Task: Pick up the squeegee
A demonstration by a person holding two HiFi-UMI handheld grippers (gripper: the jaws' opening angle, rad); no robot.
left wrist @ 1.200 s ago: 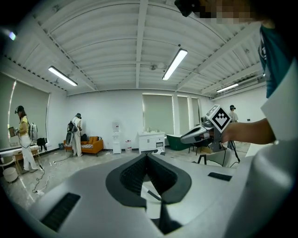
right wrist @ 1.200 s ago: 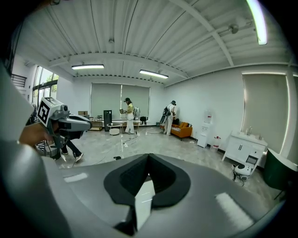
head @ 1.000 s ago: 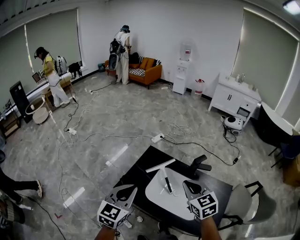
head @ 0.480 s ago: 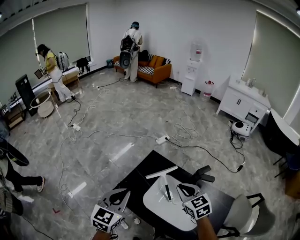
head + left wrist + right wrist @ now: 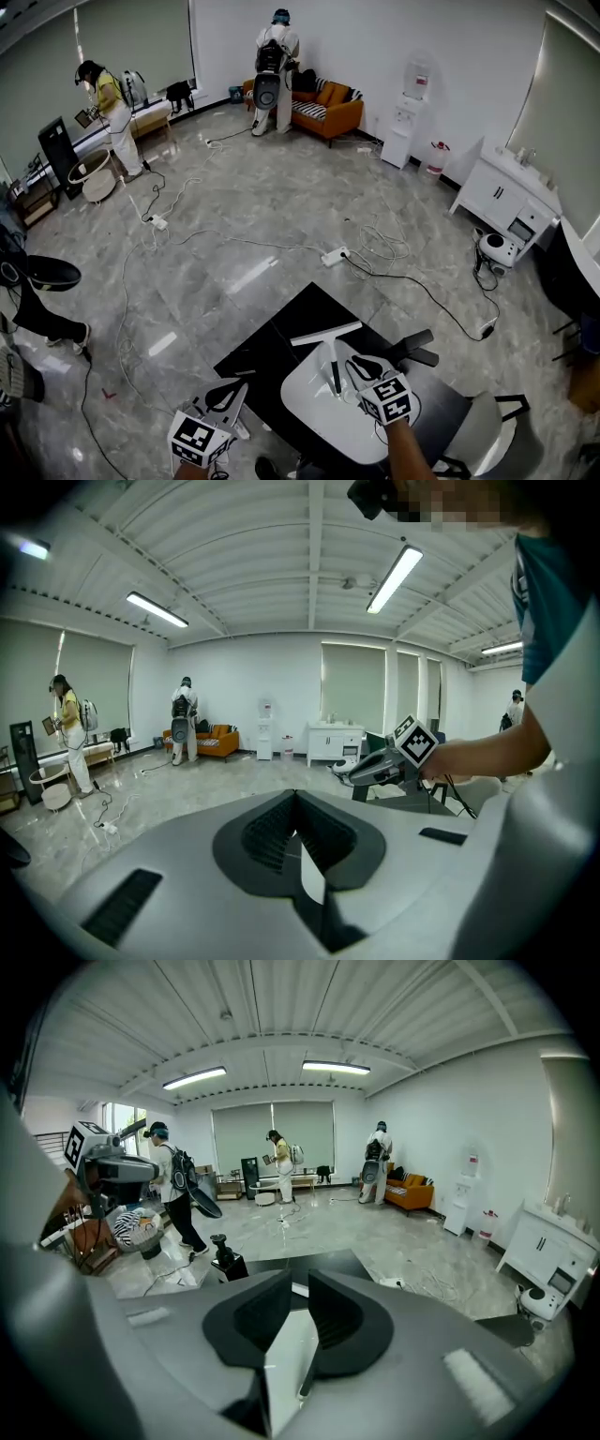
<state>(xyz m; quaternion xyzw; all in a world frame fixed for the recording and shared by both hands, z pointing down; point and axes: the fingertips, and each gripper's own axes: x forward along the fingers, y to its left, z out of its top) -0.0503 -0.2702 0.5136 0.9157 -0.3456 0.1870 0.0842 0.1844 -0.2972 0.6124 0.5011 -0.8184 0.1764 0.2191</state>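
The squeegee [image 5: 327,336] lies on a white oval board [image 5: 314,408] atop the black table [image 5: 267,352]. Its white blade bar points away from me and its dark handle [image 5: 335,373] points toward me. My right gripper [image 5: 359,366] hovers just right of the handle. Its jaws are opening, with a narrow gap and nothing gripped in the right gripper view [image 5: 298,1279], where the white board shows below. My left gripper [image 5: 230,394] hangs over the table's near left edge, off the board, its jaws meeting at the tips [image 5: 296,797].
A black clamp-like object [image 5: 412,345] sits on the table right of the squeegee. A grey chair [image 5: 487,417] stands at the right. Cables and a power strip [image 5: 335,255] lie on the floor. A person's leg [image 5: 42,281] is near the left edge; others stand far off.
Both grippers have come down and forward toward the table. The right gripper has drawn closer to the squeegee's handle. The squeegee has not moved.
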